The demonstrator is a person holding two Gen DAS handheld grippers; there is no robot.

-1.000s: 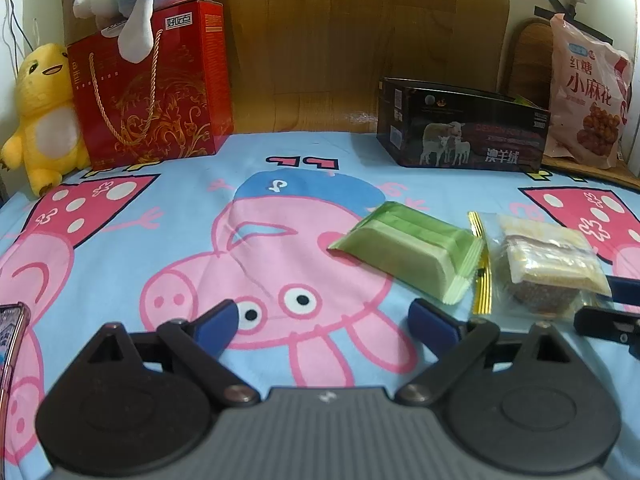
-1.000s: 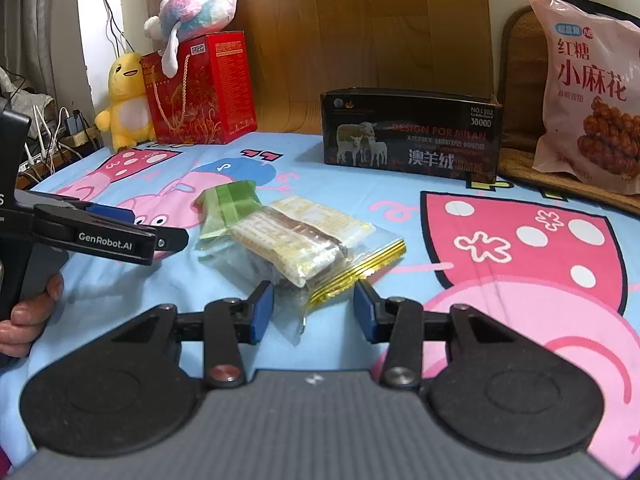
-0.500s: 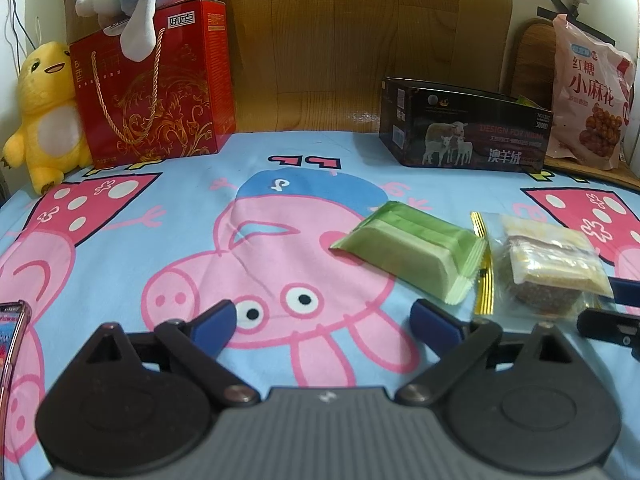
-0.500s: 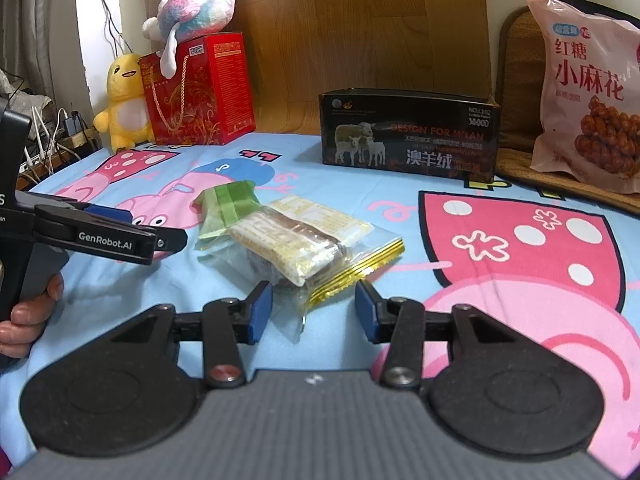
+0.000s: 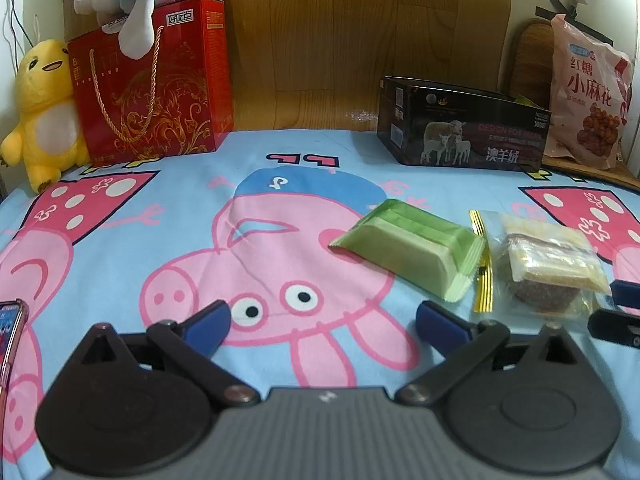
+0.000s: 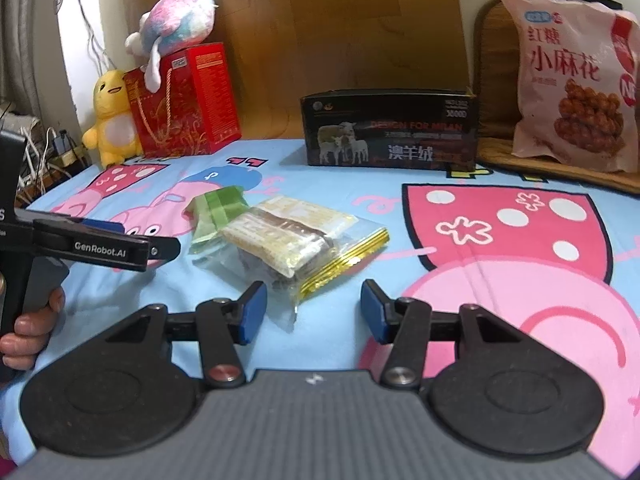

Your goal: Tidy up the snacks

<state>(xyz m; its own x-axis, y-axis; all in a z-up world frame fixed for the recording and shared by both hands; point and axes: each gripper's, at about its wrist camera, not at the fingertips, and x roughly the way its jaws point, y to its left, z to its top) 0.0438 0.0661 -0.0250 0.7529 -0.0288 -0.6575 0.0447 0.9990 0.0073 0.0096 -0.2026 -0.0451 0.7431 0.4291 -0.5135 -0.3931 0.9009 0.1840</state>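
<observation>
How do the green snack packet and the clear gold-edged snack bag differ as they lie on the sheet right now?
The green snack packet is opaque, hiding its contents; the clear snack bag shows pale bars and a brown cake inside. The packet has crimped ends, while the bag has a gold strip along one edge. The packet lies left of the bag, which sits just ahead of the right tool. Both lie flat on the cartoon sheet, ungripped.

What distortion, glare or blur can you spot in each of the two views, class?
Left wrist view: fisheye bends the wooden headboard outward, corners go dark, and glare whitens the top right corner. Right wrist view: the black sheep-print box has smeared lettering, and the pink snack bag is slightly soft; the clear snack packet shows mild sheen.
</observation>
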